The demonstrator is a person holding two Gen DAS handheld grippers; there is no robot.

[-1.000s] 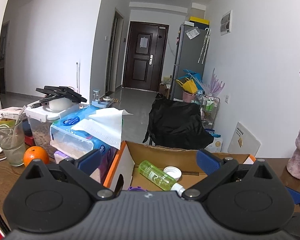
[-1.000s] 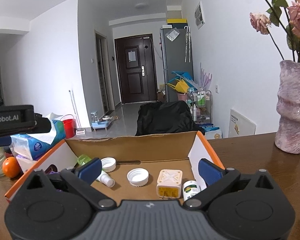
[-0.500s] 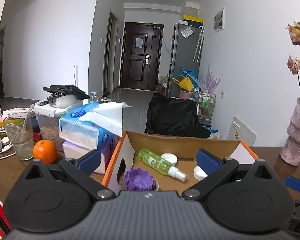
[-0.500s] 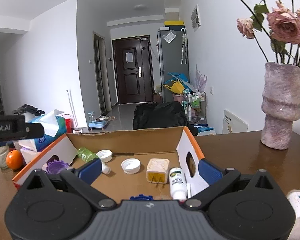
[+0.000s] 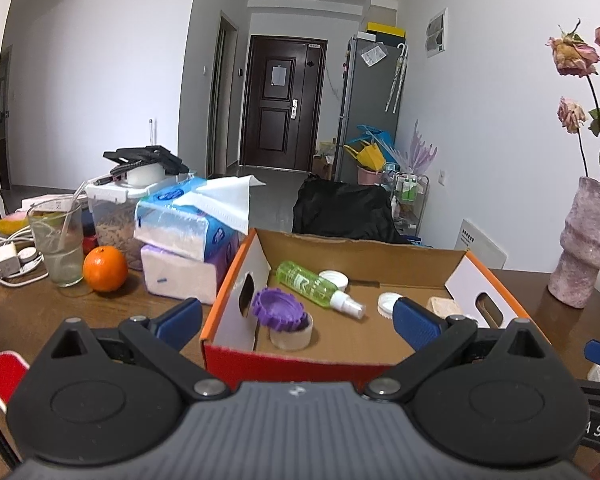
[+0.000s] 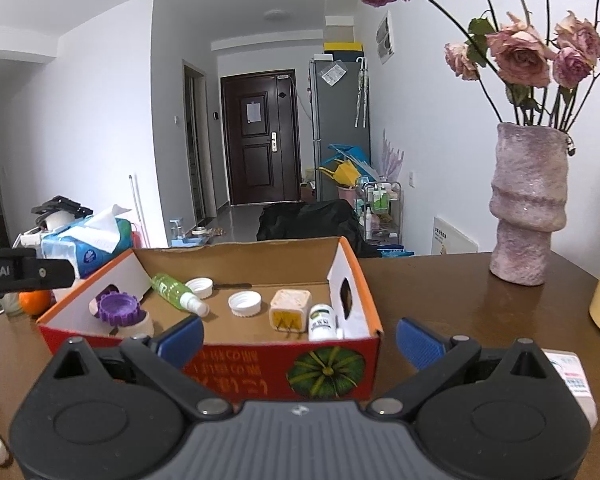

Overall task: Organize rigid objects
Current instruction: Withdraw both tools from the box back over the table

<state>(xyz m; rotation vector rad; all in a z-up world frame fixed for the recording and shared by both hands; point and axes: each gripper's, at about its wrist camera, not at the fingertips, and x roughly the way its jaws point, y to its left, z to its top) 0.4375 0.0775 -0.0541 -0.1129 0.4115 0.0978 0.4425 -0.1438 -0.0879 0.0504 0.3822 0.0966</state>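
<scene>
Both tongs are hanging spread apart and empty before the cardboard box [image 6: 216,364], the left tongs [image 5: 296,318] at lower centre of their view, the right tongs [image 6: 298,338] likewise. The box is sitting on the wooden surface [image 6: 440,292] and is already holding a green spray bottle [image 5: 314,286], a purple lid [image 5: 278,312] resting on a tape roll [image 5: 290,338], two white caps, a plug adapter [image 6: 290,310] and a small white bottle [image 6: 322,322]. Judging by this, most sorting appears done; a white packet [image 6: 572,380] at lower right is lying outside, possibly pending.
</scene>
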